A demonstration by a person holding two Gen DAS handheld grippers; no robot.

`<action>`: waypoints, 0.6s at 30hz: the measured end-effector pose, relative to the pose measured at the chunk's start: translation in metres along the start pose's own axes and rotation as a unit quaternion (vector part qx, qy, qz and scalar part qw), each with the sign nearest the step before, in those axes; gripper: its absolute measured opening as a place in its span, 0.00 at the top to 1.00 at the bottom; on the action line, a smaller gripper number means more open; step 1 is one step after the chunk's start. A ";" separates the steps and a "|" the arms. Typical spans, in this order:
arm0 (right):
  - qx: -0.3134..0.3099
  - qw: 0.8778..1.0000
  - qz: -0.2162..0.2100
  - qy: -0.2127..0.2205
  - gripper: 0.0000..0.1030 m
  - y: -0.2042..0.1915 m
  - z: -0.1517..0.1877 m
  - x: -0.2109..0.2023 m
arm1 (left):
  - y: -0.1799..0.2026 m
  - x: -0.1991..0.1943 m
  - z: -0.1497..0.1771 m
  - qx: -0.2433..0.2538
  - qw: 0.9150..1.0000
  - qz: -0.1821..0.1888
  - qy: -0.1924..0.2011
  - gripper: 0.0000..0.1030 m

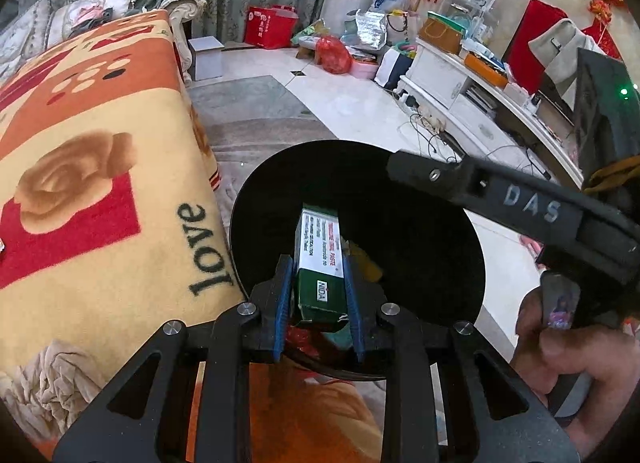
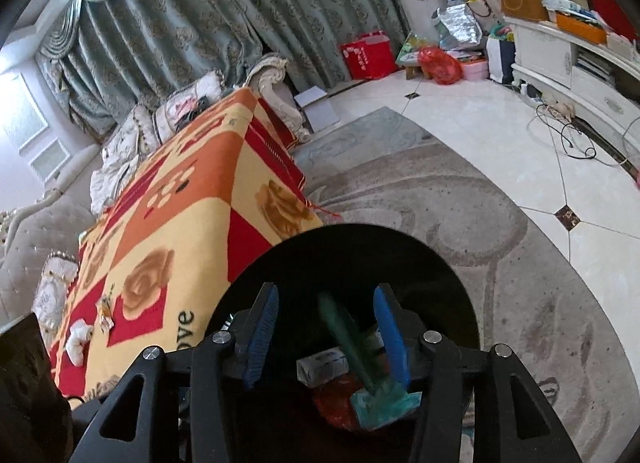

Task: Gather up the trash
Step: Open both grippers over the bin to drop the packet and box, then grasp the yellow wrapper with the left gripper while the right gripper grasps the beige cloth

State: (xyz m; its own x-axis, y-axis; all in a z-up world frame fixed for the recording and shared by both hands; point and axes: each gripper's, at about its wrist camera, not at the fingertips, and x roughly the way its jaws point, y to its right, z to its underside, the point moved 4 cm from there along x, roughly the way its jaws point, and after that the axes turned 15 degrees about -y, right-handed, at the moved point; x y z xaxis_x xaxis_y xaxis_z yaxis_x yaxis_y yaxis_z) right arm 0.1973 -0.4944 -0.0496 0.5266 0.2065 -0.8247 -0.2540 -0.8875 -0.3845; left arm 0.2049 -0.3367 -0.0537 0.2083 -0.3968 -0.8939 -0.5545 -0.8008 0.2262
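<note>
My left gripper is shut on a green and white paste box and holds it over the mouth of a black round bin. My right gripper is open over the same bin. A green packet, blurred, is in mid-air between its blue pads, touching neither. Inside the bin lie a white box, a red wrapper and a teal packet. The right gripper's body and the hand holding it show in the left wrist view.
A table under an orange, yellow and red "love" blanket stands left of the bin, with crumpled tissues and a wrapper on it. A grey rug, white tiled floor, bags and a white TV cabinet lie beyond.
</note>
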 end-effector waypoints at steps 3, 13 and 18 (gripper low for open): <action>0.008 1.000 -0.003 0.008 0.53 0.000 -0.001 -0.003 | -0.002 0.000 0.001 -0.002 1.000 0.001 0.000 0.76; 0.001 0.999 -0.016 0.029 0.53 -0.017 -0.004 -0.014 | -0.008 -0.025 0.015 -0.002 1.000 0.002 0.020 0.62; -0.020 0.998 -0.039 0.037 0.53 -0.043 0.002 -0.018 | -0.036 -0.084 0.035 -0.019 0.998 0.001 0.063 0.61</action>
State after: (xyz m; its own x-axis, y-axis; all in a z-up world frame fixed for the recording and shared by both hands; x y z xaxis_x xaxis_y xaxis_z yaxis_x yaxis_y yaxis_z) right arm 0.1972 -0.4589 -0.0192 0.6028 0.2454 -0.7592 -0.1782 -0.8861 -0.4279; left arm 0.1793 -0.2585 -0.0003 0.3085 -0.4498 -0.8382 -0.5253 -0.8152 0.2441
